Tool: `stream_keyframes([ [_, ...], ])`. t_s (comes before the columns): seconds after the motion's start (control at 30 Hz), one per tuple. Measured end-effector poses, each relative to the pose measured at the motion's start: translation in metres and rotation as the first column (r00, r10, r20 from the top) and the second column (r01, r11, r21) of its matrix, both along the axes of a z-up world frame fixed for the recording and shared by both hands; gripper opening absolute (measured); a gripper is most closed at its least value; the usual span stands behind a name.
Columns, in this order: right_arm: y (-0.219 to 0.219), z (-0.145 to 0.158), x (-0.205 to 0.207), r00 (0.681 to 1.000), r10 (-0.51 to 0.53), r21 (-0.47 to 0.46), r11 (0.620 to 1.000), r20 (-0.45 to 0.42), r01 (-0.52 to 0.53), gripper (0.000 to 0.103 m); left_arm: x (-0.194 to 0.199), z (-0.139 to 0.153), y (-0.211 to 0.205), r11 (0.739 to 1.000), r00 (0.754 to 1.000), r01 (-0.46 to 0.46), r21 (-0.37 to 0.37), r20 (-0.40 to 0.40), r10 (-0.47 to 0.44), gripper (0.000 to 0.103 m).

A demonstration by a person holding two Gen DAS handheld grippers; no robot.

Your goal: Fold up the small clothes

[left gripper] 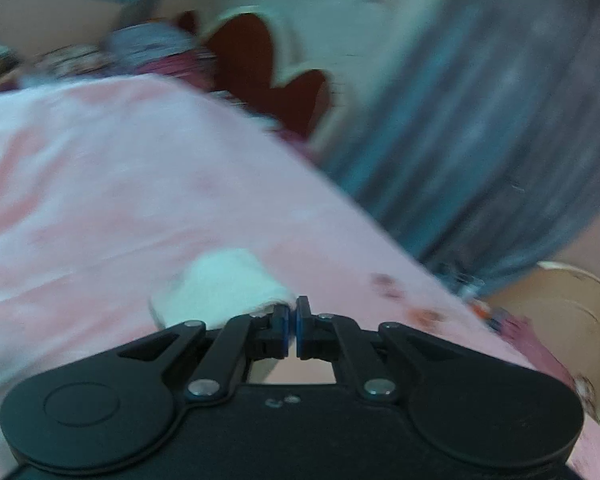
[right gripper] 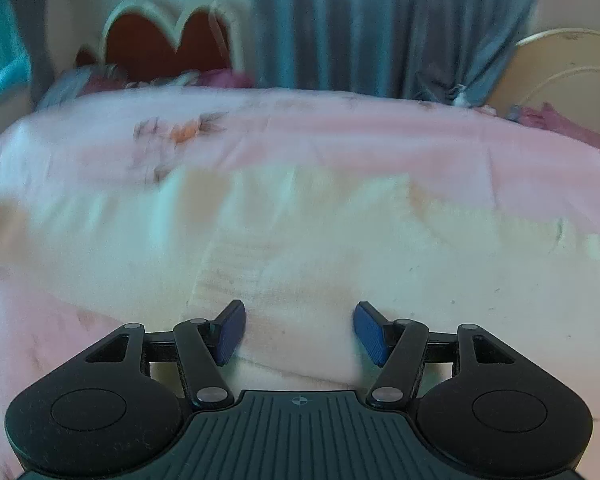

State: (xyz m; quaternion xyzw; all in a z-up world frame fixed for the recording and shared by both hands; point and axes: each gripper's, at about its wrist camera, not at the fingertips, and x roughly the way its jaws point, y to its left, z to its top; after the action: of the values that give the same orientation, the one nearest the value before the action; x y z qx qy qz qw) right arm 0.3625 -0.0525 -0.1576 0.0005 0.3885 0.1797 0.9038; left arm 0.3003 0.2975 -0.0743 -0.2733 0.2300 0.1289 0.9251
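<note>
**Left jaws pinched shut, right jaws apart over the cloth**

The left gripper (left gripper: 292, 322) has its jaws together, a white cloth (left gripper: 224, 284) bunched at their tip on the pink bed (left gripper: 100, 160). The right gripper (right gripper: 300, 330) holds its jaws apart, gripping nothing, with the pale cloth (right gripper: 300, 240) spread just ahead and between them.

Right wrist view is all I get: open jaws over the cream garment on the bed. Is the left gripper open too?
Observer: No. The left gripper is shut, pads together.
Operator: Is it holding any cloth?
Observer: A white bunch of cloth reaches right up to its tips, but blur hides whether any is pinched.
Operator: What lies under it?
Observer: The pink bedspread.
</note>
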Motion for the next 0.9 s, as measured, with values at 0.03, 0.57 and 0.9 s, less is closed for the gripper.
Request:
stream_keyframes([
  [0.03, -0.008, 0.005, 0.000, 1.000, -0.014, 0.044, 0.999, -0.005, 0.014, 0.061, 0.004, 0.008, -0.012, 0.999, 0.999, 0.041, 0.011, 0.013, -0.041, 0.003],
  [0.57, -0.165, 0.033, -0.051, 0.959, -0.283, 0.152, 0.948, -0.009, 0.281, 0.062, 0.047, -0.016, -0.290, 0.723, 0.722, 0.690, 0.026, -0.092, -0.686, 0.009],
  [0.9, -0.172, 0.026, -0.057, 0.969, -0.243, 0.209, 0.946, -0.047, 0.247, 0.062, 0.027, -0.022, -0.288, 0.729, 0.729, 0.679, 0.091, -0.207, -0.653, 0.072],
])
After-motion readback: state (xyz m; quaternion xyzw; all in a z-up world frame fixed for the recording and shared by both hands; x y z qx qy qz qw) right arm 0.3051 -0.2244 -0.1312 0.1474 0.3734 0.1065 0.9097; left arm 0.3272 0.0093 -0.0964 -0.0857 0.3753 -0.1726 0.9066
